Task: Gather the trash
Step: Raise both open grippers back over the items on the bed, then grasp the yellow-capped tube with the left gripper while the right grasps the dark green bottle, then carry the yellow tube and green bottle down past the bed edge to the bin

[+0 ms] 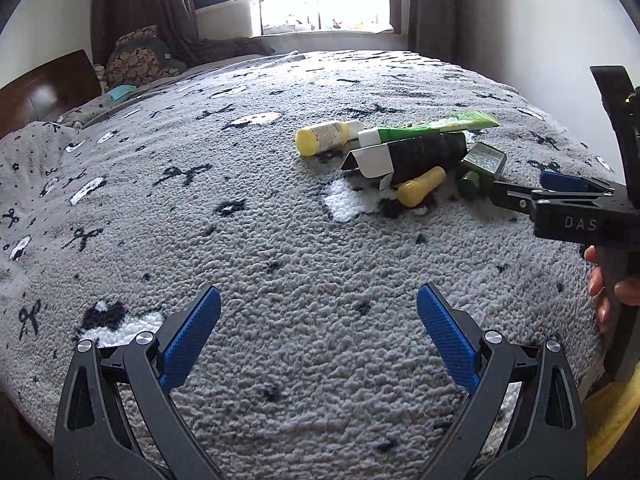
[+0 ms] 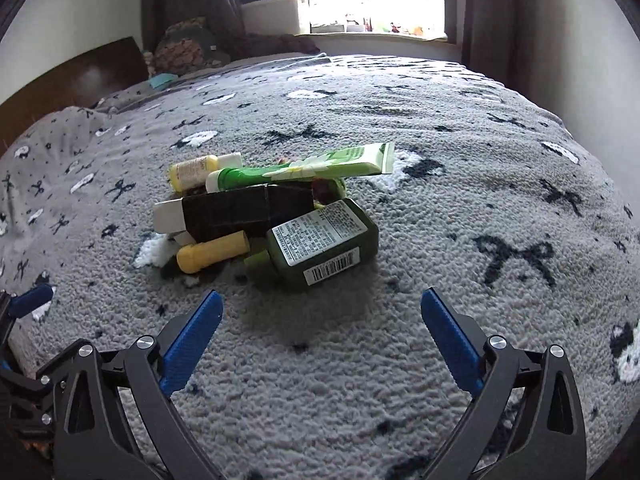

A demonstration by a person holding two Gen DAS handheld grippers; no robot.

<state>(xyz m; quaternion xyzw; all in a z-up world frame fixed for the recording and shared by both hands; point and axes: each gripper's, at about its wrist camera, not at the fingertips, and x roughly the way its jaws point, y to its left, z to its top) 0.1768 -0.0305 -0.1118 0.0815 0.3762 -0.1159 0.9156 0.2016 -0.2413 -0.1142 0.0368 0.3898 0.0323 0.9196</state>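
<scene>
Nearest to me in both wrist views is the grey fleece blanket (image 2: 320, 380) on the bed, with my own jaws spread wide over it and nothing between them. The right gripper (image 2: 322, 312) points straight at the trash, which sits in one small heap near the middle of the bed. The left gripper (image 1: 319, 308) hangs further back, well apart from the heap, jaws equally wide and empty.

The heap is a dark green bottle (image 2: 322, 242) lying on its side with its label and barcode up, closest to my right jaws. Just beside it lies a small yellow bottle (image 2: 212, 255). Behind them a black and white carton (image 2: 236, 212) lies across the pile, and a green tube (image 2: 316, 168) rests on top of that. A second yellow bottle (image 2: 192, 172) lies at the back.

I judge that I am at the approach, with nothing picked yet. The next move calls for easing the right gripper forward and down to straddle the green bottle across its narrower sides. I see no bin in either view.
</scene>
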